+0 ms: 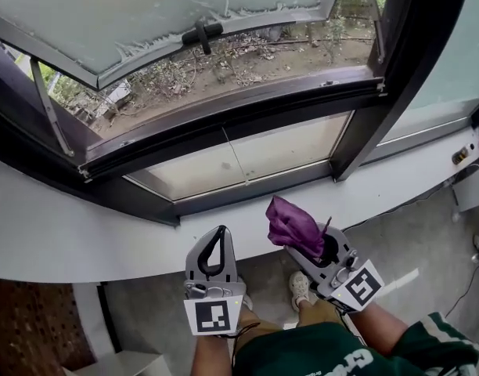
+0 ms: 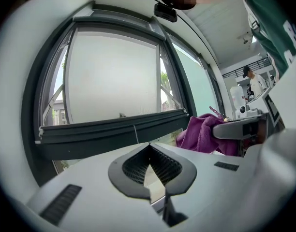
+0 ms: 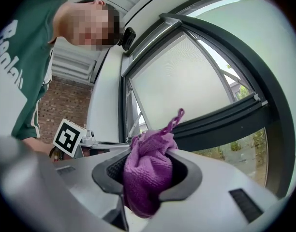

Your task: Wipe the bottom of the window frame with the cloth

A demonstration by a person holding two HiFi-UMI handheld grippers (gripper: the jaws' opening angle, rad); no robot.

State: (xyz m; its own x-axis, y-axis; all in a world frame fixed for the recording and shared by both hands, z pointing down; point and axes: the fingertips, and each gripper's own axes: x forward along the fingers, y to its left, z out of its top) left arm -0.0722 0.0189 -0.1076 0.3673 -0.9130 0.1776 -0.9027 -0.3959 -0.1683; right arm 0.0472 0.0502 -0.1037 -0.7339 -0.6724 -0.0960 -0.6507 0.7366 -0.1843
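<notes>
Cloth (image 1: 293,225): purple, bunched, gripped in the right gripper; it is held in the air just short of the sill and apart from the frame
Sill (image 1: 75,225): white ledge running under the window
Left gripper (image 1: 219,233): near the sill's edge, pointing at the window; jaw tips pressed together with nothing between them, seen in the left gripper view (image 2: 149,151)
Frame (image 1: 224,114): dark; its bottom rail lies above the sill and beyond both grippers
Sash (image 1: 145,10): frosted pane swung outward, with a black handle (image 1: 202,34) on its lower edge
Ground (image 1: 232,65): dirt and dry twigs, seen through the opening
Right gripper (image 1: 311,247): just beside the left one, tilted left; jaws clenched on the cloth (image 3: 147,173), which bulges out above them
Shoe (image 1: 300,287): on the floor, below and between the grippers
</notes>
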